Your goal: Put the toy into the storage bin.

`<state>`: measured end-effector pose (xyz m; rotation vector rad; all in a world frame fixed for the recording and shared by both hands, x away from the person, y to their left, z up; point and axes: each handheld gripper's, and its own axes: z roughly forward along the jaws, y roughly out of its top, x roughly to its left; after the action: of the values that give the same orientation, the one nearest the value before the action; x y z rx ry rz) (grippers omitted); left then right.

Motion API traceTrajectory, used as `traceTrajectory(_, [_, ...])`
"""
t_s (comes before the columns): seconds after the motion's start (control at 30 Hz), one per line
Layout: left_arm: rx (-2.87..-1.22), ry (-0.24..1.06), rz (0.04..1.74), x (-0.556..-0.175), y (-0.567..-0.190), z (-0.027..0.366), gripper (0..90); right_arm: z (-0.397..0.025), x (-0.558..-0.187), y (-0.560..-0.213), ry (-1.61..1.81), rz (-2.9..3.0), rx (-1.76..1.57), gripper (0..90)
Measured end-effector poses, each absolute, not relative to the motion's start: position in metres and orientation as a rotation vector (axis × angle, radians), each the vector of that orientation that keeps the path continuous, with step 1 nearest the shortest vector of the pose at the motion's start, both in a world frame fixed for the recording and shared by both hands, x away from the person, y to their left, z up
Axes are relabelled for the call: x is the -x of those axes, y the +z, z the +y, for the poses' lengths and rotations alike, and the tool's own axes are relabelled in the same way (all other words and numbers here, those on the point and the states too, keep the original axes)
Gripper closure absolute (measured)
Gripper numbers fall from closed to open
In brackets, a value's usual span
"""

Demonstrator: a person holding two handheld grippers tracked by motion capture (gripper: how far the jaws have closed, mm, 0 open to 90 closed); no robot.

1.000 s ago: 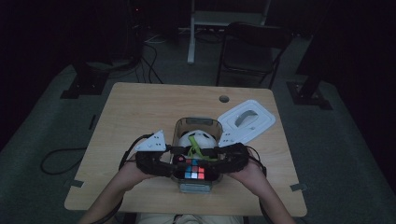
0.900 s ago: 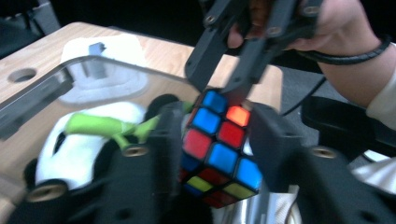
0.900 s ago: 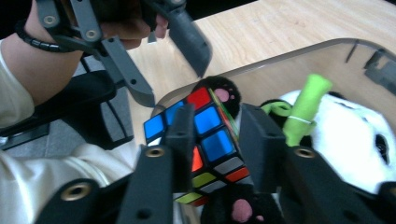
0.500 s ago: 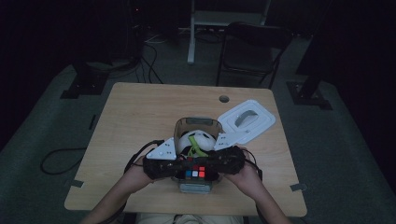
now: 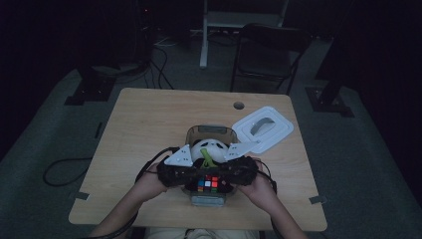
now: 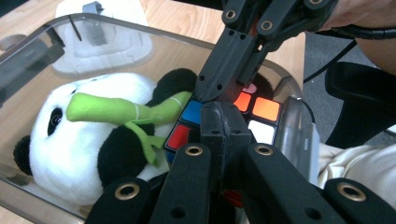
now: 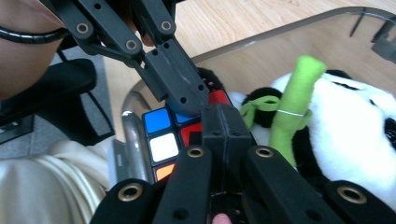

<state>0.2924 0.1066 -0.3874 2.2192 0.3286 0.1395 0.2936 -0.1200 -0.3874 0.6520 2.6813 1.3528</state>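
The high view is very dim, its surroundings nearly black; both gripper views are bright and evenly lit, nearest black parts perhaps slightly soft.

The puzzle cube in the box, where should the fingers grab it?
Grip the puzzle cube by two opposite flat side faces, coming straight down from above: the clear box walls hem it in, and the plush panda presses against one side. Its top is open.
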Motion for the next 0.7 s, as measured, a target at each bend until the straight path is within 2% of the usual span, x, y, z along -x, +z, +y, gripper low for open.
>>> traceTrajectory(0.13, [-2.227, 0.165, 0.378, -0.301, -0.392, 0.108, 90.0, -0.117, -0.299, -0.391, 1.319, 2.684, -0.667, 90.0])
traceTrajectory(0.7, [-2.312, 0.238, 0.336, -0.298, -0.405, 0.101, 90.0, -0.109, -0.304, -0.402, 1.214, 2.733, -0.728, 90.0])
